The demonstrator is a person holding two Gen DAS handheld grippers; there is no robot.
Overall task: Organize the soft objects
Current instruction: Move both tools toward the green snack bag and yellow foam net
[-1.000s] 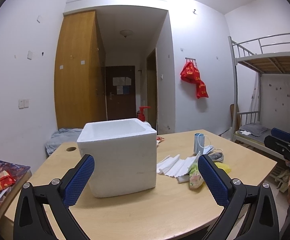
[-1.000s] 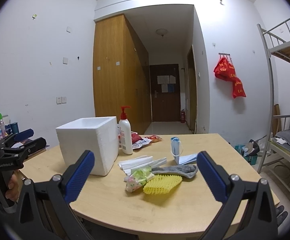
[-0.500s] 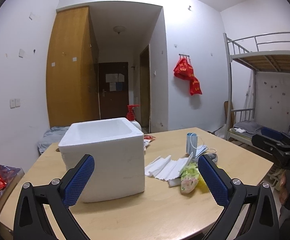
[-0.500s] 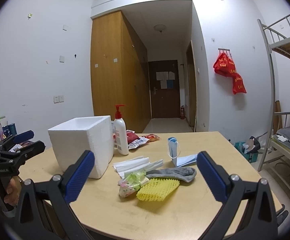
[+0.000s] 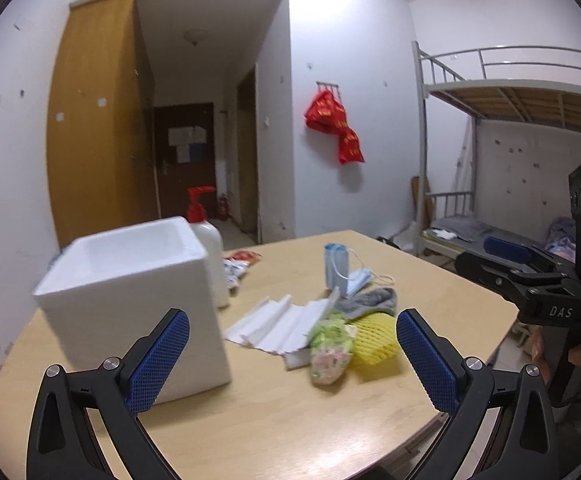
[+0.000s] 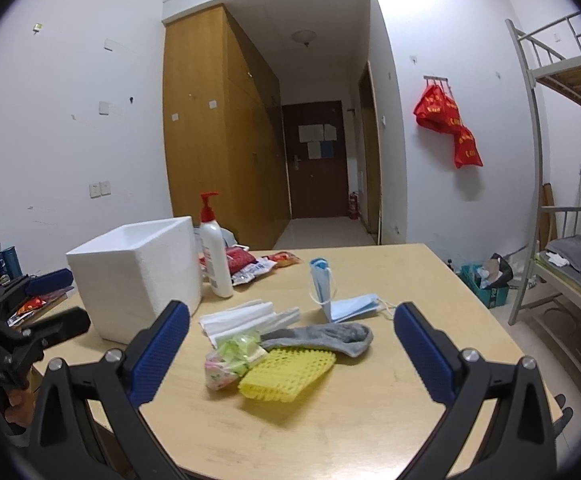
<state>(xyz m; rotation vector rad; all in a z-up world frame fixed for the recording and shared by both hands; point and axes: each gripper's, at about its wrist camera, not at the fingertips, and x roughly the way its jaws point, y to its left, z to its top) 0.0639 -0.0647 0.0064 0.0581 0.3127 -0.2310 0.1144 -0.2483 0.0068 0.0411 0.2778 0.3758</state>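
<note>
Soft objects (image 6: 286, 356) heaped ahead of both spread, empty claws.
Foam box (image 6: 138, 272) stands open-topped ahead-left of right claw (image 6: 290, 348), likely their bin; left claw (image 5: 290, 356) faces the same pile on the table (image 6: 410, 280).

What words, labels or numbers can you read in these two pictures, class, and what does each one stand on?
"DAS": white letters on the black body of the right gripper, seen in the left wrist view.
Yellow characters on the red bags hanging on the wall: too blurred to read.
Papers on the far door: too small to read.
Red print on the pump bottle: too small to read.
Print on the snack packets: unreadable.
</note>
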